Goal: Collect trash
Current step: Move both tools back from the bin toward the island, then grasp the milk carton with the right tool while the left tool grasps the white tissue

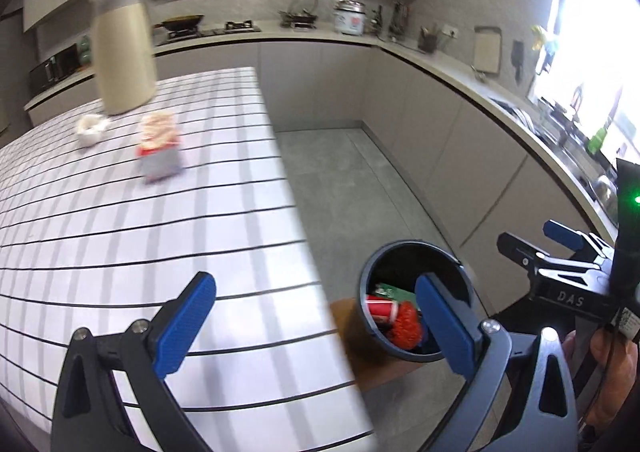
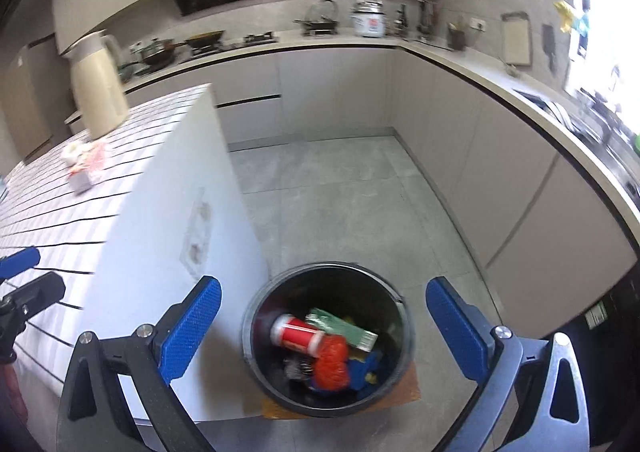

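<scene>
Dark round bin (image 2: 326, 336) on the floor holds red can (image 2: 294, 336), green packet (image 2: 344, 328), red wrapper (image 2: 331, 362)

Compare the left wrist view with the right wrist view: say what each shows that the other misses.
Only the left wrist view shows the right gripper from outside and the hand holding it. Only the right wrist view shows the table's side panel with sockets and the bin's full contents, including a green packet. Both show the dark bin, its red can, the cream jug and the striped table.

Smooth dark plastic trash bin (image 2: 256, 332), matt grey stone-look floor (image 2: 340, 203), textured blue pads (image 2: 192, 328) on matt black gripper arms.
</scene>
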{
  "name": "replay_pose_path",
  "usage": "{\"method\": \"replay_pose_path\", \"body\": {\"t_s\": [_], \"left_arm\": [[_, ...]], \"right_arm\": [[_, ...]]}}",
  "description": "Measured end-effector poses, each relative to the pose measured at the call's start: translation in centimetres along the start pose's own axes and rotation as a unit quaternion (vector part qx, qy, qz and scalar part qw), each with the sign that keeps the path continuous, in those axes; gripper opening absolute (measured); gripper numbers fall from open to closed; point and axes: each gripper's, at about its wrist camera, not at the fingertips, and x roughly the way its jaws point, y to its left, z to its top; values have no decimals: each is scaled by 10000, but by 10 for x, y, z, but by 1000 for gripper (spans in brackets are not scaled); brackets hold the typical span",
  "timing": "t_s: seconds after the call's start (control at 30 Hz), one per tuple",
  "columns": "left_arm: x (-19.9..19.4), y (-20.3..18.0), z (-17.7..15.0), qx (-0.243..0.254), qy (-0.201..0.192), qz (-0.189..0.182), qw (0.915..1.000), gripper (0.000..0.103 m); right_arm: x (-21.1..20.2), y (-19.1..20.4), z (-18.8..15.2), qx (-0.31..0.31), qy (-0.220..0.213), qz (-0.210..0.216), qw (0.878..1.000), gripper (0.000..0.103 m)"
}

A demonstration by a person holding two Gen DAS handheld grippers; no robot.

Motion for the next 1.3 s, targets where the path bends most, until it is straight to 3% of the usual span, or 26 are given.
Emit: {"method": "replay_pose_path", "body": {"t_s": [0.37,0.73,0.93,1.17,1.3], "left_arm": [[-37,141,-8,-398,-227,460,9979,101],[-61,236,-13,-586,-360,777,9946,100],[-50,256,-9,-617,-328,793,9944,100],[-24,276,12,-584,-275,803,9947,98],[1,282,36,-594,-203,742,9953,96]], "right_arm": [[-7,144,22,-508,-152,437,9976,103],[-4,288,20,-837,-200,859,9926,103],[12,325,32,-1099,-64,913,9897,101],[52,335,61,-1077,82,861,9904,94],[87,341,78,-1053,308,904,9898,84]]}}
